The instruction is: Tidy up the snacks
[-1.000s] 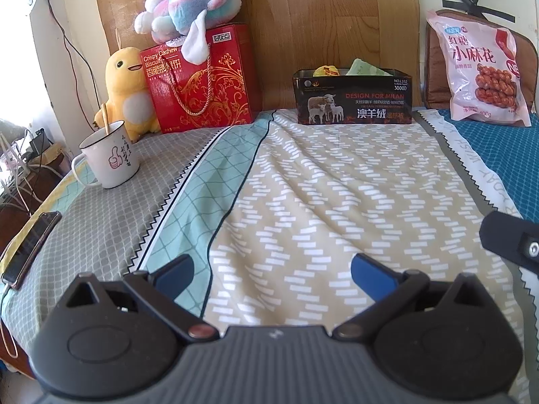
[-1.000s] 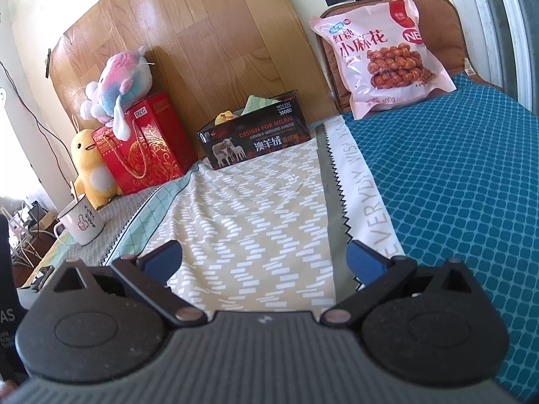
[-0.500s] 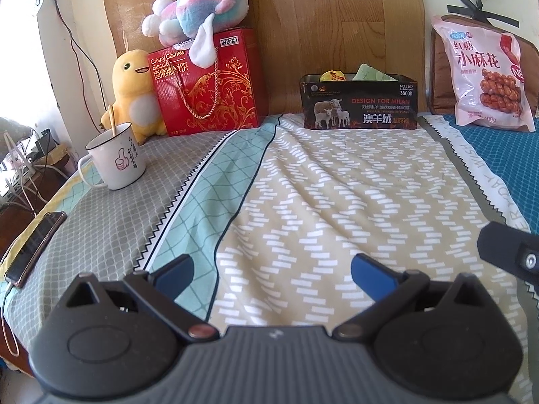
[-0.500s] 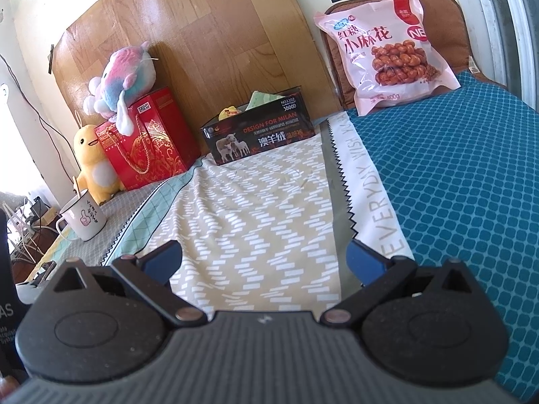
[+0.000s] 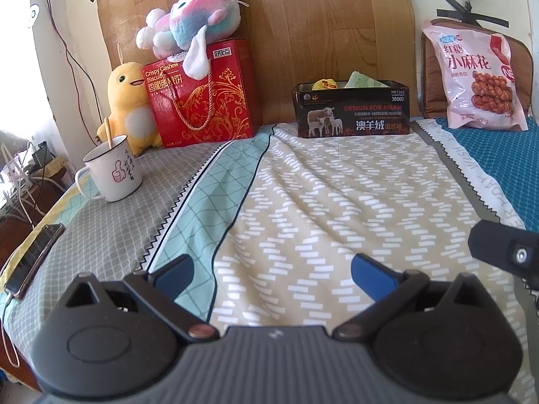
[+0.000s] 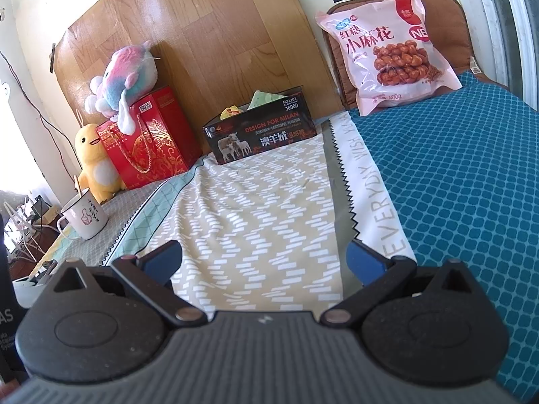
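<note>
A black box stands at the head of the bed with a yellow packet and a green packet in it. A pink snack bag leans on a brown cushion at the back right. My left gripper is open and empty, low over the bedspread, far from the box. My right gripper is open and empty, also low over the bedspread. Part of the right gripper shows at the right edge of the left wrist view.
A red biscuit gift bag with a pastel plush toy on it, a yellow duck plush and a white mug with a stick stand at the back left. A phone lies at the bed's left edge.
Both grippers have drawn slightly back and tilted up, so the headboard objects sit lower and a little farther off. Both stay open and empty.
</note>
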`<action>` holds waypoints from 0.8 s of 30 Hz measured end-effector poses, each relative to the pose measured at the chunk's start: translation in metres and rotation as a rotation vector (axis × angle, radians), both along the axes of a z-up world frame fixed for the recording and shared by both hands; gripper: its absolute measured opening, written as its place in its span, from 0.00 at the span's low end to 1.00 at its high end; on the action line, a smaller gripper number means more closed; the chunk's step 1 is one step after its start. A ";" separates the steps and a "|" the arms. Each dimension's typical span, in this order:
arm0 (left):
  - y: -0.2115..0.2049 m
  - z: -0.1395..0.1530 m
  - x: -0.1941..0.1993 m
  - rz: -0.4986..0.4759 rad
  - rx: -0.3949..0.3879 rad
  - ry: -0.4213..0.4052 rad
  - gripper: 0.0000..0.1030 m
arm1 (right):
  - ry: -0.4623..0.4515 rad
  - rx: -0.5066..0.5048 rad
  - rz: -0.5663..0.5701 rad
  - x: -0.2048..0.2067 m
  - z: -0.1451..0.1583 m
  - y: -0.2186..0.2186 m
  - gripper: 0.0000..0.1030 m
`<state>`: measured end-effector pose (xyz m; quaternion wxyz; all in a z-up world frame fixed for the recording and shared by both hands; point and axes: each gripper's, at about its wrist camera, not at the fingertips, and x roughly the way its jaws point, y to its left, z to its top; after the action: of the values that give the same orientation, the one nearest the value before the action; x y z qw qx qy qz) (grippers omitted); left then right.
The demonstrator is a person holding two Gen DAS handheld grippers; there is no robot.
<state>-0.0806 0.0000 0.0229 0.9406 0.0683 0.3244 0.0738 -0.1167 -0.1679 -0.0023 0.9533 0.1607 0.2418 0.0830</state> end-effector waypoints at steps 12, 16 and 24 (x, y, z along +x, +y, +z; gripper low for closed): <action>0.000 0.000 -0.001 -0.006 0.007 -0.003 1.00 | 0.001 0.000 0.004 0.000 0.001 -0.001 1.00; 0.001 -0.001 0.000 0.004 0.003 0.019 1.00 | 0.002 0.000 0.004 0.001 0.000 -0.001 1.00; -0.001 -0.002 0.000 -0.007 0.009 0.023 1.00 | 0.005 0.000 0.004 0.001 0.000 -0.001 1.00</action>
<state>-0.0810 -0.0013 0.0205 0.9367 0.0747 0.3345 0.0714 -0.1158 -0.1688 -0.0021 0.9526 0.1604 0.2444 0.0844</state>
